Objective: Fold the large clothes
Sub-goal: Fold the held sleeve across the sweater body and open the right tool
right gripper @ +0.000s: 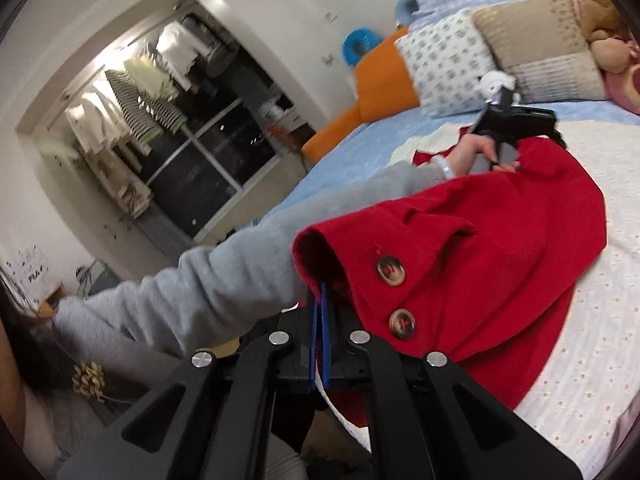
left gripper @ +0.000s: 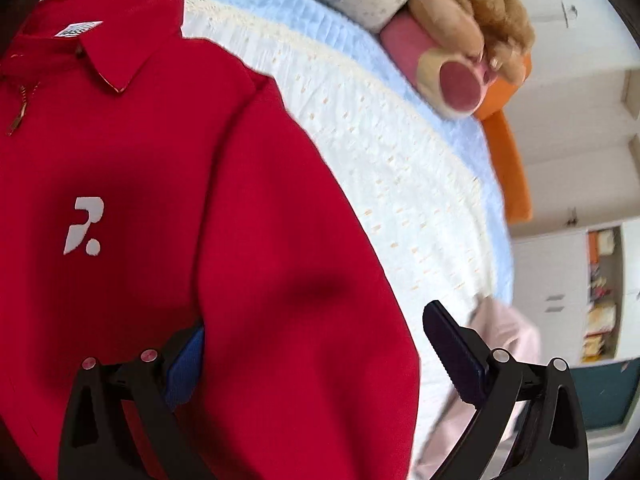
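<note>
White bedspread borders red coat; left gripper gapes, right gripper pinches cuff

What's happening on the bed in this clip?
A person is folding a red jacket spread on a white blanket. The right gripper is shut on the buttoned sleeve cuff, lifted above the bed. The left gripper is open, its jaws straddling the other sleeve, not yet gripping.
</note>
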Demonstrator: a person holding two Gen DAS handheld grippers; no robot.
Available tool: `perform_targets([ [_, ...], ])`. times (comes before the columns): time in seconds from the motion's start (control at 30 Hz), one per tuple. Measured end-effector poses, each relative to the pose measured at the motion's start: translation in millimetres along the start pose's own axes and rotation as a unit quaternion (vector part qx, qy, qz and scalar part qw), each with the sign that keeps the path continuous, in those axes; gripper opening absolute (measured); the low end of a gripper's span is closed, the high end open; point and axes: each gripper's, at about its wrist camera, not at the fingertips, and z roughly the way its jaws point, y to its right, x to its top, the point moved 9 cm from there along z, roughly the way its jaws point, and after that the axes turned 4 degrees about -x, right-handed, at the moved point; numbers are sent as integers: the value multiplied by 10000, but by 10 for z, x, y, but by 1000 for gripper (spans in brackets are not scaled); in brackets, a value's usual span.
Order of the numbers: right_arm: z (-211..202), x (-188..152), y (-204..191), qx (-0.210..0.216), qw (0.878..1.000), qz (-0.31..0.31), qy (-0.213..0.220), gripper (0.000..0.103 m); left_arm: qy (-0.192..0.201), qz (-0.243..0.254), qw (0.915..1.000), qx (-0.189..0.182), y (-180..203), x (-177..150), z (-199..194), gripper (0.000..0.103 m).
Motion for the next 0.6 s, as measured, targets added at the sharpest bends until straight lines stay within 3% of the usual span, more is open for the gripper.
perform_targets([
  [0.2, 121, -10, -4, 42, 9998, 129, -120, 2, -293, 251, 9987, 338, -147, -99, 113, 98],
  [0.33, -77, 46, 33, 90, 9997, 151, 168, 3, -472, 385, 9975, 361, -66, -207, -13, 98],
  [0.5, -250, 232, -49, 16, 9989, 5, 460, 3, -707, 1046, 9871, 988, -25, -467, -338, 98],
  [0.6, -304, 319, -175, 55, 9982, -151, 574, 3, -945, 1138, 9852, 867, 21, -606, -393, 98],
])
